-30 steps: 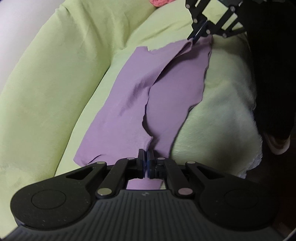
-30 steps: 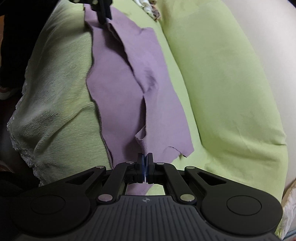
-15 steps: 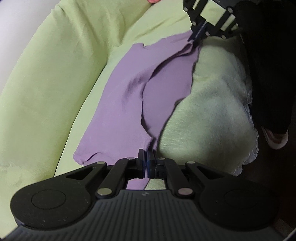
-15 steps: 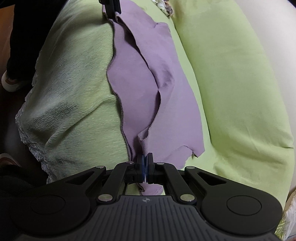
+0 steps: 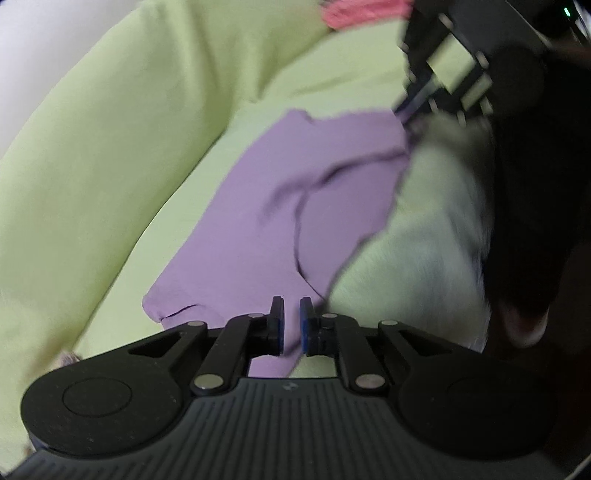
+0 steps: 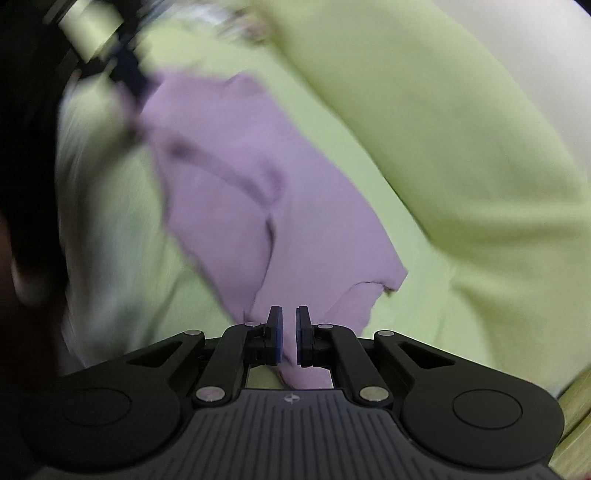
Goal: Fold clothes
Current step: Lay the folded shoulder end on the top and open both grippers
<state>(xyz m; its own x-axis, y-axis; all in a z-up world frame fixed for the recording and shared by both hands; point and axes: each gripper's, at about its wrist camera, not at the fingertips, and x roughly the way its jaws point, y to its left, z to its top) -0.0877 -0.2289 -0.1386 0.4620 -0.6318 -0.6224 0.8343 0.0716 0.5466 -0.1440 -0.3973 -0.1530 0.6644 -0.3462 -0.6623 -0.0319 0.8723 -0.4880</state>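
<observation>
A purple garment [image 5: 266,221] lies folded lengthwise on the green sofa seat [image 5: 207,173]; it also shows in the right wrist view [image 6: 236,192]. My left gripper [image 5: 291,325] is open, its jaws a small gap apart, just above the garment's near end. My right gripper [image 6: 289,332] is open the same way over the garment's opposite end. Each gripper shows blurred at the far end in the other's view: the right gripper [image 5: 417,107], the left gripper [image 6: 125,74]. Both views are motion-blurred.
The sofa's green back cushion [image 5: 92,147] runs along one side, also in the right wrist view [image 6: 461,129]. A fuzzy pale-green cover [image 5: 436,229] drapes the seat's front edge. A pink item [image 5: 362,11] lies far off. A person's dark-clothed leg [image 5: 539,184] stands by the sofa.
Both grippers have opened and let go of the garment's ends. The folded garment has been laid further onto the seat, toward the back cushion.
</observation>
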